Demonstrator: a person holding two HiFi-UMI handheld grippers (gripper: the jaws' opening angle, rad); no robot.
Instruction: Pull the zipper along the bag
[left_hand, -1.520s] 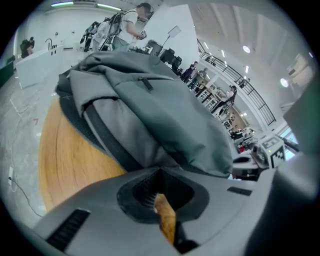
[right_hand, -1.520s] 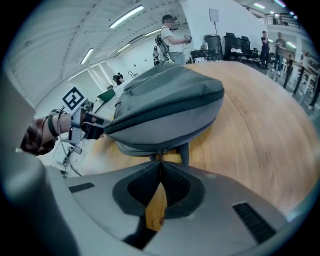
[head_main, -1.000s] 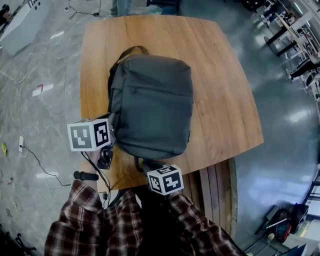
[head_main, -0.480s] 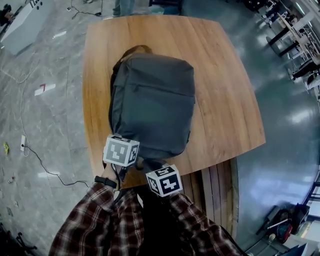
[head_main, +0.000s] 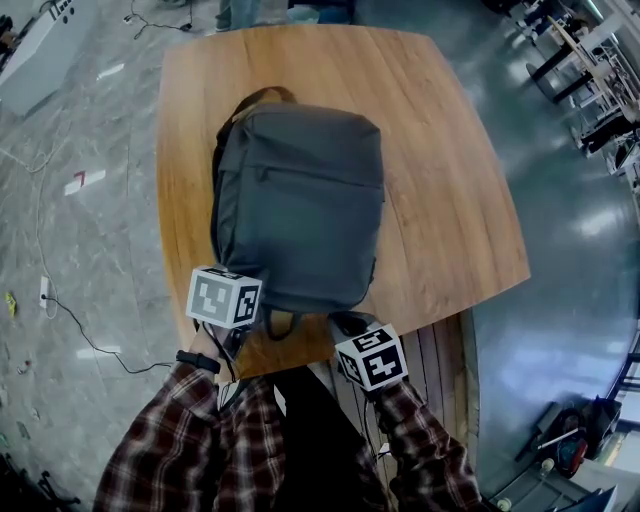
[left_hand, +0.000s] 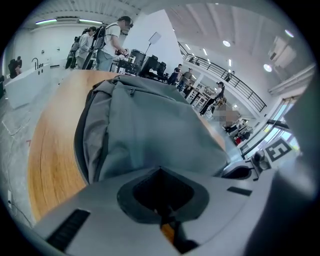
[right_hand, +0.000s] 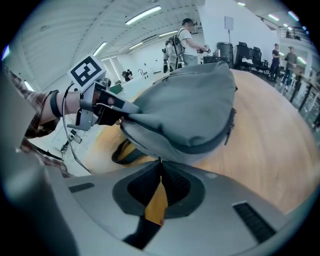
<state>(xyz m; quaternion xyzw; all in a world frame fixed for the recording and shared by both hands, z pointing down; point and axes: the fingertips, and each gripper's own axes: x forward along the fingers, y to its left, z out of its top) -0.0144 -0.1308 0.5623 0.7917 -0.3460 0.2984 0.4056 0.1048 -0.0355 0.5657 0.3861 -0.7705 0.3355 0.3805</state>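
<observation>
Well, a big gray bag (head_main: 300, 200) lies flat on the wooden bench (head_main: 440, 180). Its front faces up, and it sits a bit to the left of the middle. The carry handle (head_main: 265, 97) is at the far end. A zipper (head_main: 310, 182) runs in a thin line across the front. A dark strap (head_main: 285, 322) loops out from under the near end.

The left tongs (left_hand: 160, 170) are at the near left corner of the bag. Their tips are pressed together, and they pinch the bag there. In the right gripper view, that corner is drawn out to a point where the dark tips meet it. The bag fills most of the left gripper view and stretches away from the tips.

The right tongs (right_hand: 160, 162) are at the near edge of the bench, just in front of the bag's near right corner. Their tips are pressed together too, with nothing between them. A bit of the bench shows through the small gap lower down. The bag's rounded end rises just past the tips.

A checked sleeve (head_main: 200, 440) shows at the bottom of the head view. The floor (head_main: 80, 230) around the bench is gray and shiny. Some people (left_hand: 107, 42) stand far off past the bench.
</observation>
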